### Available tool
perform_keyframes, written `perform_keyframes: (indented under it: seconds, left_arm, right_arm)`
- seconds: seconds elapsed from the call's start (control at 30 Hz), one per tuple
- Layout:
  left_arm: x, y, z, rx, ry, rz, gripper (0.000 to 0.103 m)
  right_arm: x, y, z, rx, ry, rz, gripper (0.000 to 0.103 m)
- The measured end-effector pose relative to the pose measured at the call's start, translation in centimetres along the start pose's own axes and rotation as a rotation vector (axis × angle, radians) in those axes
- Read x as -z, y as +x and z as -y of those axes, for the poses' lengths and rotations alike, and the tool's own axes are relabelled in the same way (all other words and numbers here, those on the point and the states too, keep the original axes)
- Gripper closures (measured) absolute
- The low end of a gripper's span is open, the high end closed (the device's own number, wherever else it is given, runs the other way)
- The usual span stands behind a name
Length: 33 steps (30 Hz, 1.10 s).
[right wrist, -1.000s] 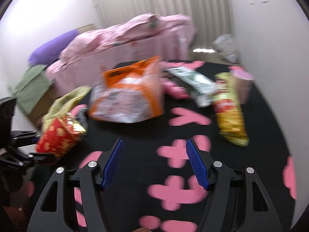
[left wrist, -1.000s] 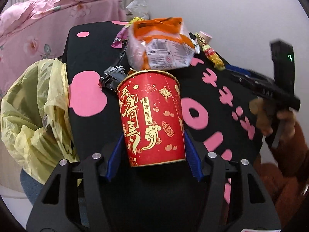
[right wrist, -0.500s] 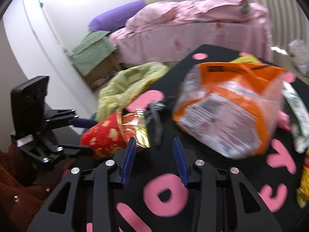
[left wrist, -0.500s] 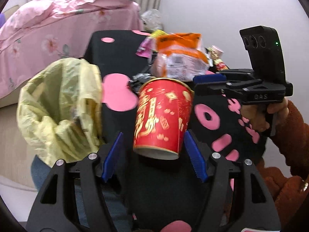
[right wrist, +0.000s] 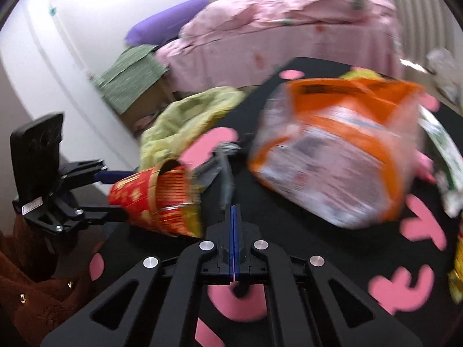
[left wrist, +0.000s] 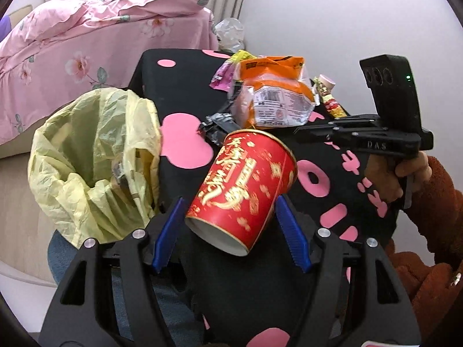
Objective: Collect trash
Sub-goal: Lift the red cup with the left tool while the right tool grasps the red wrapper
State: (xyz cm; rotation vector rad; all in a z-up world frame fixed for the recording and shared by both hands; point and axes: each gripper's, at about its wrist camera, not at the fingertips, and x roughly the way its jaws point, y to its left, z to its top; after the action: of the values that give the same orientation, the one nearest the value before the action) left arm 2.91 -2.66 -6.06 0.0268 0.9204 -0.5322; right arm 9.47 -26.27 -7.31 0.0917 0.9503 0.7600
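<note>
Bedroom setting: a bed with a pink floral quilt (left wrist: pixel 86 37) stands against pale walls, and in front of it is a table under a black cloth with pink shapes (left wrist: pixel 185 144). A yellow plastic bag (left wrist: pixel 92 156) hangs open at the table's near left edge in the left wrist view.

At the bottom of that view the left gripper (left wrist: pixel 231 231) has its blue-padded jaws spread wide around a red paper cup with gold lettering (left wrist: pixel 246 188). The cup is tilted, its base towards the camera and its rim leaning up and to the right. The right pad sits against the cup's side; whether the left pad touches it cannot be told. The cup is just to the right of the yellow bag's mouth.

Behind the cup, on the cloth, lie a crumpled grey wrapper (left wrist: pixel 217 124), an orange and clear snack bag (left wrist: pixel 275 98), a purple and yellow wrapper (left wrist: pixel 228 69) and a red and yellow packet (left wrist: pixel 332 104).

The right gripper (right wrist: pixel 233 217) has just closed; its blue pads meet with nothing between them. It points at the grey wrapper, beside the cup's open mouth. A hand (left wrist: pixel 405 173) in a brown fleece sleeve (left wrist: pixel 434 231) holds its handle.
</note>
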Motion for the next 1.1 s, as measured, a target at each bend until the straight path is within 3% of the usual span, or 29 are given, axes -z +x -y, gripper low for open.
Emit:
perform_keyframes:
  seconds: [0.17, 0.27, 0.37, 0.5, 0.63, 0.7, 0.8, 1.1]
  left_arm:
    - [0.0, 0.8, 0.8, 0.009, 0.027, -0.019, 0.041]
    - [0.2, 0.9, 1.2, -0.003, 0.055, -0.024, 0.041]
    - [0.5, 1.0, 1.2, -0.004, 0.059, -0.032, 0.041]
    - [0.5, 0.9, 1.0, 0.004, 0.059, -0.028, 0.041]
    - [0.5, 1.0, 0.9, 0.005, 0.065, -0.026, 0.041]
    - [0.5, 1.0, 0.9, 0.002, 0.065, -0.026, 0.041]
    - [0.4, 1.0, 0.7, 0.011, 0.053, -0.024, 0.042]
    - [-0.1, 1.1, 0.6, 0.003, 0.039, -0.021, 0.042]
  right_arm:
    - [0.8, -1.5, -0.2, -0.090, -0.003, 0.015, 0.096]
    - [0.7, -1.1, -1.3, -0.150, -0.058, 0.041, 0.053]
    - [-0.3, 0.3, -2.0, -0.175, -0.088, 0.057, 0.053]
    - [-1.9, 1.8, -2.5, -0.144, -0.163, 0.050, 0.068]
    - [-2.8, 3.5, -2.0, -0.274, -0.179, -0.006, 0.073]
    - [-2.8, 3.8, -2.5, -0.300, -0.201, -0.019, 0.082]
    - [-2.6, 3.6, -3.0, -0.241, -0.209, -0.015, 0.097]
    - [-0.7, 0.2, 0.4, -0.025, -0.066, 0.040, 0.099]
